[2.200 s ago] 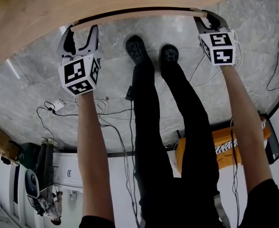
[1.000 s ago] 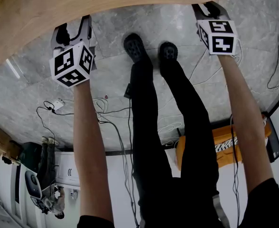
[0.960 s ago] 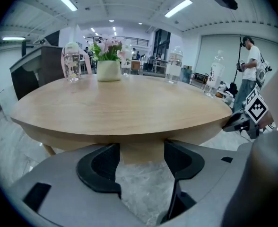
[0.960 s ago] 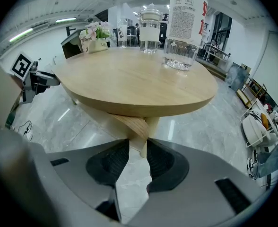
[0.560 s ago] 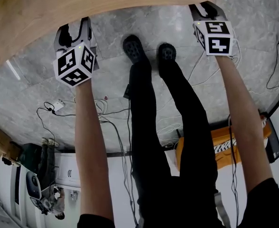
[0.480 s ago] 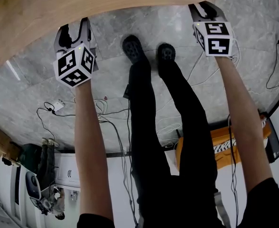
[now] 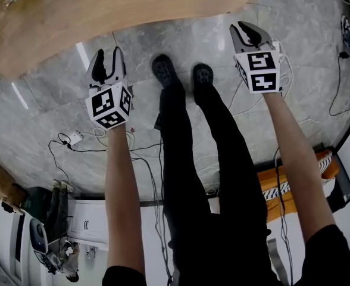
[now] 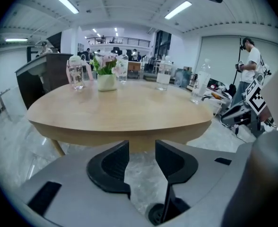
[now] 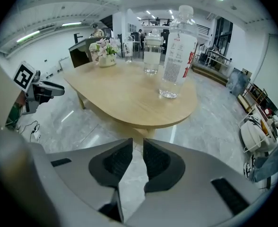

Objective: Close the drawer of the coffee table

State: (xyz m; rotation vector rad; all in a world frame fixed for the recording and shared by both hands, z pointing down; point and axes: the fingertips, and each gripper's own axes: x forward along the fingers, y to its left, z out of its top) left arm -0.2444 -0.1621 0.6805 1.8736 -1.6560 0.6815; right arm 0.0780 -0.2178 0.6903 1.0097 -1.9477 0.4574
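The wooden coffee table (image 7: pixel 103 11) fills the top of the head view; its front edge runs smooth and no open drawer shows. My left gripper (image 7: pixel 108 53) hangs over the grey floor, a short way back from that edge, its jaws closing with nothing between them. My right gripper (image 7: pixel 244 28) is also clear of the table, jaws closing on nothing. In the left gripper view the table (image 8: pixel 120 110) lies beyond my left gripper (image 8: pixel 141 146). In the right gripper view the table (image 9: pixel 129 93) lies beyond my right gripper (image 9: pixel 138 144), whose gap is narrow.
A water bottle (image 9: pixel 179 46), a glass (image 9: pixel 152 53) and a flower pot (image 8: pixel 106 77) stand on the table. The person's shoes (image 7: pixel 163 70) are between the grippers. Cables (image 7: pixel 74 139) and an orange box (image 7: pixel 288 183) lie on the floor. Another person (image 8: pixel 247 65) stands at the right.
Both grippers have drawn back from the table's edge towards the person, and their jaws have narrowed. The dark drawer gap under the edge in the oldest frame is gone.
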